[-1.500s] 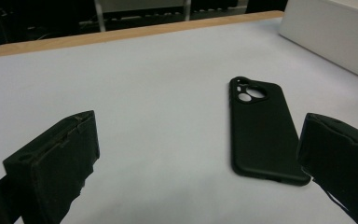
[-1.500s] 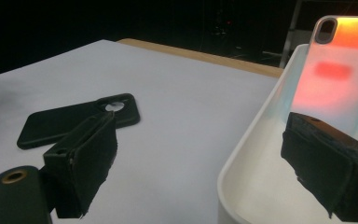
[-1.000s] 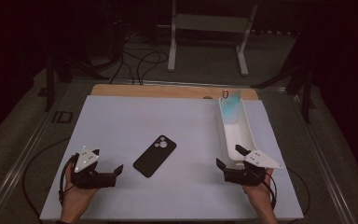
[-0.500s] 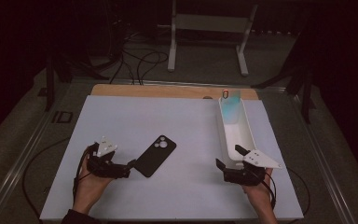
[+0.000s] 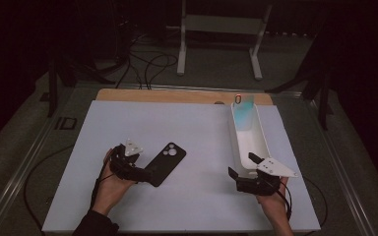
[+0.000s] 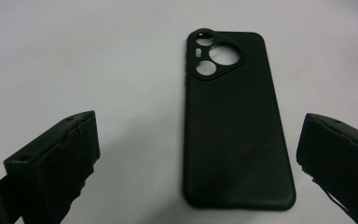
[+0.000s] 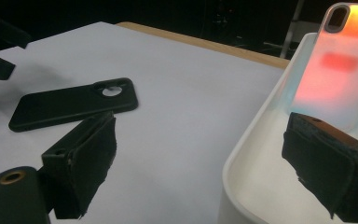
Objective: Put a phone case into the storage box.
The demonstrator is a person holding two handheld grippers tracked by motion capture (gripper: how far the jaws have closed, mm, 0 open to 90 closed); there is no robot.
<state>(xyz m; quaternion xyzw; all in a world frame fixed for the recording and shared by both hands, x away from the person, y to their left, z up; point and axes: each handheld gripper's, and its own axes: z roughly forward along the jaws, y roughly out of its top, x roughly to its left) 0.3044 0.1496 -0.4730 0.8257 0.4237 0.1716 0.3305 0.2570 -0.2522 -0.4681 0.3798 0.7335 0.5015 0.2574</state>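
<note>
A black phone case [image 5: 164, 163] lies flat on the white table [image 5: 202, 132], back side up, left of the middle. In the high view its long axis runs on a diagonal: the end with the camera cut-outs points away from the person and to the right, while the plain end points toward the left gripper [image 5: 137, 172]. That gripper sits right at the plain end, held in the person's left hand [image 5: 112, 183]. In the left gripper view the case [image 6: 235, 119] lies lengthwise between the two jaws, cut-outs at the far end, and the jaws stand wide apart on either side of it with bare table between each jaw and the case edges; nothing is gripped.

The right gripper [image 5: 239, 172] rests at the near end of a long white tray [image 5: 248, 142] on the right side of the table, well apart from the black case. Its jaws are spread, one over the table and one over the tray [image 7: 261, 177], holding nothing. A translucent phone case [image 7: 335, 70] leans upright at the tray's far end
</note>
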